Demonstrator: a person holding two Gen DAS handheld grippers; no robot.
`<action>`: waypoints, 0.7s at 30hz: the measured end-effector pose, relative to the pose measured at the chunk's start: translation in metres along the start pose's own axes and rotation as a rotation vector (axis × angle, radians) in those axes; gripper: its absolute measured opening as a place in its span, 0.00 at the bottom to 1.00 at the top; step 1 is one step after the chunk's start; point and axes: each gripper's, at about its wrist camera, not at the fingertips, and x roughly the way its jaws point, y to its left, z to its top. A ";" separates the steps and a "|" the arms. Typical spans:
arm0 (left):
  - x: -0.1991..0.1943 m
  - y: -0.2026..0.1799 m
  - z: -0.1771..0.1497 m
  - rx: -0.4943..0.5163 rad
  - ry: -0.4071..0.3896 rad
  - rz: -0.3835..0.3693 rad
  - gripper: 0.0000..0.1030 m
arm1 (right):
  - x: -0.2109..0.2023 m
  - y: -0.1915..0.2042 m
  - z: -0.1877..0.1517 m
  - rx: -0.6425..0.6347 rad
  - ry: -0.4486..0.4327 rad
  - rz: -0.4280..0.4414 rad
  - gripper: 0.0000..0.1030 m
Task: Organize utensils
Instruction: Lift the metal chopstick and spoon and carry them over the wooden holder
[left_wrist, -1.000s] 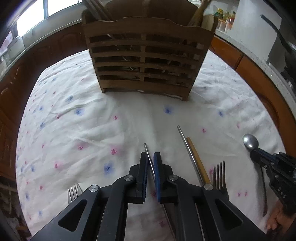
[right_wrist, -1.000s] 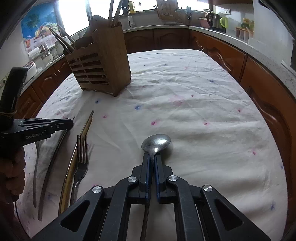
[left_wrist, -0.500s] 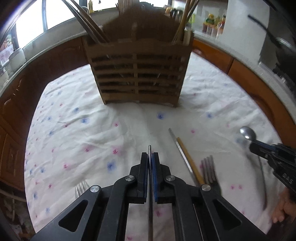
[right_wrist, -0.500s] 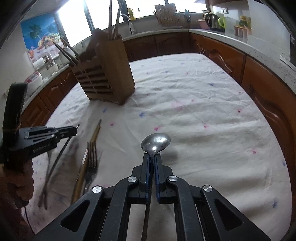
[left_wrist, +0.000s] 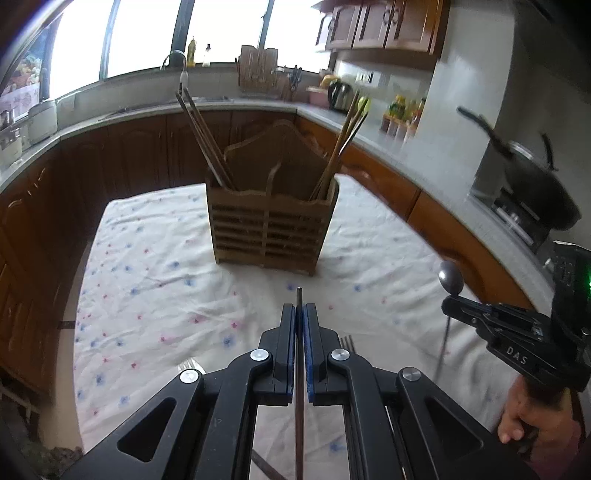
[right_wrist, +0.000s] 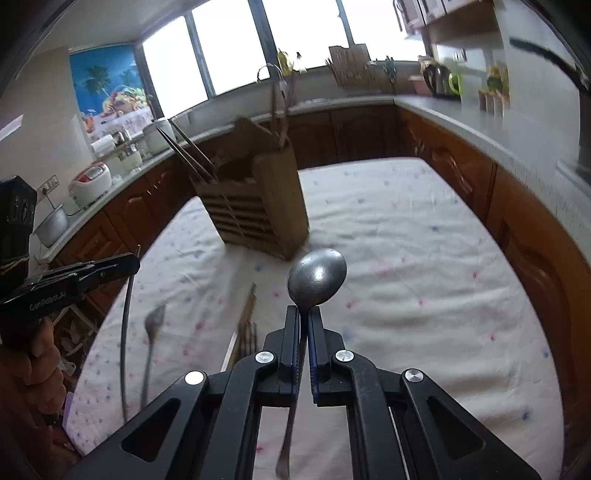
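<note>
A slatted wooden utensil holder (left_wrist: 272, 229) stands on the white flowered tablecloth (left_wrist: 155, 295), with chopsticks in it; it also shows in the right wrist view (right_wrist: 258, 218). My left gripper (left_wrist: 299, 314) is shut on a thin metal chopstick (left_wrist: 299, 406), lifted above the table, in front of the holder. In the right wrist view the chopstick (right_wrist: 125, 332) hangs below the left gripper (right_wrist: 131, 264). My right gripper (right_wrist: 303, 317) is shut on a metal spoon (right_wrist: 317, 277), bowl up, held above the cloth. The spoon (left_wrist: 450, 275) shows at right in the left wrist view.
On the cloth lie a spoon (right_wrist: 151, 332), a wooden and metal chopstick pair (right_wrist: 247, 314) and a fork (left_wrist: 347, 341); another fork (left_wrist: 190, 365) lies left. Wooden cabinets and a grey counter (right_wrist: 461, 122) ring the table. A pan (left_wrist: 532, 181) sits at right.
Both grippers have lifted off the cloth with their utensils and tilted up, so the holder looks farther and lower. The chopstick and the spoon are now in the air.
</note>
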 end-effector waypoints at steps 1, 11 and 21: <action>-0.010 0.001 -0.001 -0.002 -0.016 -0.002 0.02 | -0.005 0.003 0.002 -0.006 -0.013 0.004 0.04; -0.067 0.010 -0.013 -0.022 -0.112 -0.025 0.02 | -0.034 0.024 0.020 -0.052 -0.108 0.014 0.02; -0.091 0.020 -0.017 -0.051 -0.183 -0.028 0.02 | -0.046 0.034 0.030 -0.072 -0.148 0.022 0.02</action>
